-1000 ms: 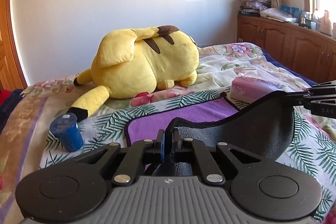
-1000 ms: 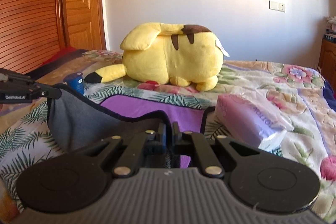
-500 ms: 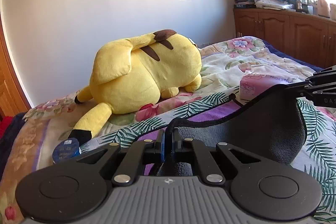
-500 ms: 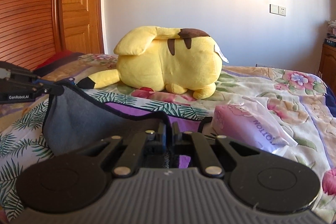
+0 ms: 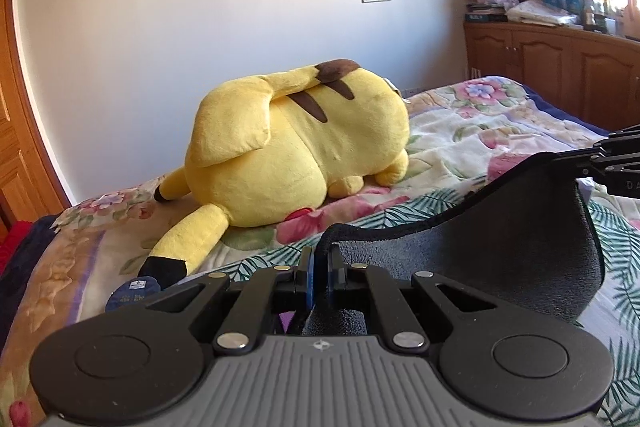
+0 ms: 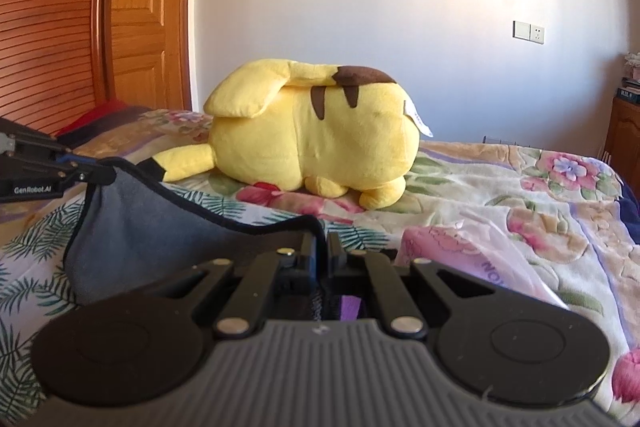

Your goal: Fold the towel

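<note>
The towel (image 5: 500, 239) is grey on the side facing me, with a dark hem; its purple side shows only as a sliver low between the fingers. It hangs lifted above the bed between both grippers. My left gripper (image 5: 320, 259) is shut on one near corner. My right gripper (image 6: 320, 247) is shut on the other near corner of the towel (image 6: 152, 227). Each gripper shows in the other's view, the right one (image 5: 580, 159) at the far right and the left one (image 6: 88, 173) at the far left, both pinching the hem.
A large yellow plush (image 5: 296, 151) lies on the floral bedspread (image 5: 480, 131) behind the towel. A blue cup (image 5: 132, 293) stands left of it. A pink tissue pack (image 6: 472, 263) lies to the right. Wooden cabinets (image 5: 560, 67) line the right wall, a wooden door (image 6: 132, 11) the left.
Both grippers have lifted the near edge of the towel higher and carried it forward toward the plush. The purple face, visible before, is now hidden behind the raised grey side.
</note>
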Available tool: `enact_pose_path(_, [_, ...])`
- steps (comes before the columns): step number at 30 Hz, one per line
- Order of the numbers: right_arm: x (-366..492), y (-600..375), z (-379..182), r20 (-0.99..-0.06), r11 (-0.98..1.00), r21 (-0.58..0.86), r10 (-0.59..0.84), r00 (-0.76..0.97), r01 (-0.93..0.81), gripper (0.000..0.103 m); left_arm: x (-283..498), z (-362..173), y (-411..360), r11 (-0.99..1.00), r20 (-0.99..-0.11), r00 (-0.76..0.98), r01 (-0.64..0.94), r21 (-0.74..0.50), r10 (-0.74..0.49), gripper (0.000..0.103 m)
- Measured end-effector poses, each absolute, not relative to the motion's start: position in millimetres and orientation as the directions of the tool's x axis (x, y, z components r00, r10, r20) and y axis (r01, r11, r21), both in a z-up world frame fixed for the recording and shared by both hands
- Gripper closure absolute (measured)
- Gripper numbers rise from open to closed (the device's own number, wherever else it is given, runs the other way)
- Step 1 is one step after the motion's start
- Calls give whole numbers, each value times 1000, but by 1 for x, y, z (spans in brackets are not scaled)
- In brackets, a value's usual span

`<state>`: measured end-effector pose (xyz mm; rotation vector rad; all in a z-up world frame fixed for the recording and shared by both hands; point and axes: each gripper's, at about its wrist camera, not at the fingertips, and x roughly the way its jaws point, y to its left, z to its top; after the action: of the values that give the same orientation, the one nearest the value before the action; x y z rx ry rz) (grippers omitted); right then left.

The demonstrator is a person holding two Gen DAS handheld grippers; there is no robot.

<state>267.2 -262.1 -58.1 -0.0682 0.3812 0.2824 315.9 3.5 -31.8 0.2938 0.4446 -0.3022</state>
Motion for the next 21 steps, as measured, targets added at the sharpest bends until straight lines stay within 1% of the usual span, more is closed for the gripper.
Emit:
enact_pose_path(6, [282, -264, -61, -368, 962, -22, 244, 897, -271, 97, 328, -38, -4, 909, -449, 868, 343, 235, -212, 96])
enact_pose_path(9, [290, -265, -65, -373, 965, -25, 234, 898, -262, 97, 336, -39, -6, 912, -459, 865, 339, 232, -205, 96])
enact_pose_path(14, [302, -268, -70, -376, 968, -20, 225, 899, -251, 97, 347, -41, -10, 903, -460, 868, 337, 267, -188, 96])
enact_pose_path(21, [320, -267, -76, -374, 969, -28, 218, 901, -246, 97, 368, -46, -4, 920, -460, 874, 300, 251, -160, 96])
